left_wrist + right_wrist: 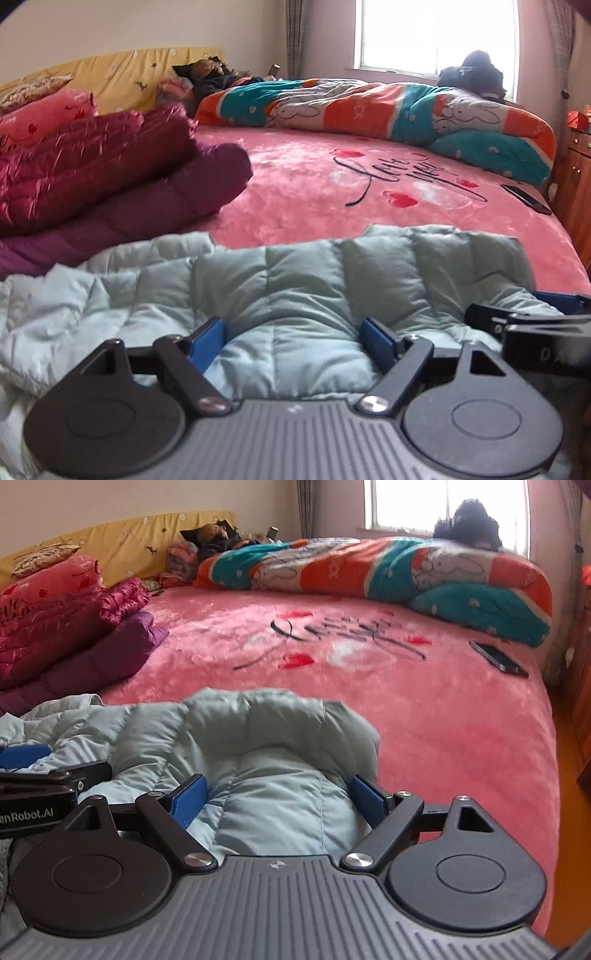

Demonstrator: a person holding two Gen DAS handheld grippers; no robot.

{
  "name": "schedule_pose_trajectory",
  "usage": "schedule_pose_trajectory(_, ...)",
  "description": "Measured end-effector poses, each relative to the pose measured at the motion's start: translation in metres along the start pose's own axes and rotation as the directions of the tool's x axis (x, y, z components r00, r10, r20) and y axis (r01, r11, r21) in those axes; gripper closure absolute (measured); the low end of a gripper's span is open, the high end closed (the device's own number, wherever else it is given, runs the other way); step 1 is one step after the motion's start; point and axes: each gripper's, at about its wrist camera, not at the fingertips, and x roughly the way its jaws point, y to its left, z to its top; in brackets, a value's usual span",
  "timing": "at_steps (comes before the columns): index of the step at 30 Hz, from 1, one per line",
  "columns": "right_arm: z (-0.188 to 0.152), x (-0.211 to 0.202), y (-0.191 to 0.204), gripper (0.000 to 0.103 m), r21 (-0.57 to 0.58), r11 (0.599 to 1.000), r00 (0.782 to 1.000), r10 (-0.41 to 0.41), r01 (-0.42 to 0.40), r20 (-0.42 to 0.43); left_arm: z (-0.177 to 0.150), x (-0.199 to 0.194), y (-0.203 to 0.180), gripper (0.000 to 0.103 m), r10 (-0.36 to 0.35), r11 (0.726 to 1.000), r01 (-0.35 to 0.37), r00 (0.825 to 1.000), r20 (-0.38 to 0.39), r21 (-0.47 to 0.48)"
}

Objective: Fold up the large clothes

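From the left wrist view, a bed covered by a pink plush blanket [303, 184] with black script and red hearts fills the room's middle. A yellow headboard cover [122, 74] runs along the far left wall, and one bright window [436, 33] stands behind the bed, a curtain beside it. One rolled quilt [369, 107] in orange, teal and rabbit print lies along the far edge. Two folded padded coats sit at the left: a magenta coat [85, 162] stacked on a purple coat [155, 210]. One dark phone [526, 197] lies near the bed's right edge. The pale green down jacket [295, 273] spreads across the near edge. The left gripper [295, 338] hangs over it with its blue fingers [207, 338] spread wide, quilted fabric visible between them but not pinched. The right gripper [532, 314] enters at the right.

From the right wrist view, the same blanket [424, 720], window [443, 502], quilt [369, 568], phone [498, 657] and two coats appear. The jacket [258, 738] bunches directly ahead. The right gripper [279, 797] is fully spread, its fingers [365, 797] flanking the fabric without clamping it. The left gripper [26, 757] shows at the left edge.
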Motion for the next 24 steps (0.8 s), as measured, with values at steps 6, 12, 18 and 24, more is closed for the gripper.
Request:
schedule_pose_trajectory(6, -0.001, 0.009, 0.001, 0.0, 0.016, 1.0, 0.999, -0.01, 0.011, -0.032, -0.01, 0.009, 0.0, 0.014, 0.006, 1.0, -0.006, 1.0, -0.002, 0.003)
schedule_pose_trajectory(12, 0.001, 0.015, 0.002, 0.0, 0.006, 1.0, 0.999, -0.015, 0.015, -0.035, -0.002, -0.002, 0.011, 0.013, -0.031, 0.998, 0.029, 0.999, -0.032, -0.054)
schedule_pose_trajectory(18, 0.002, -0.007, -0.014, 0.0, 0.112, 0.993, 0.999, 0.033, -0.035, 0.018, -0.016, -0.073, 0.034, 0.013, -0.013, 0.994, 0.019, 0.999, 0.051, -0.106)
schedule_pose_trajectory(24, 0.0, -0.038, -0.023, 0.0, 0.188, 0.982, 0.995, -0.015, -0.003, 0.096, -0.034, -0.133, 0.085, 0.013, 0.089, 0.984, -0.081, 0.995, 0.043, -0.158)
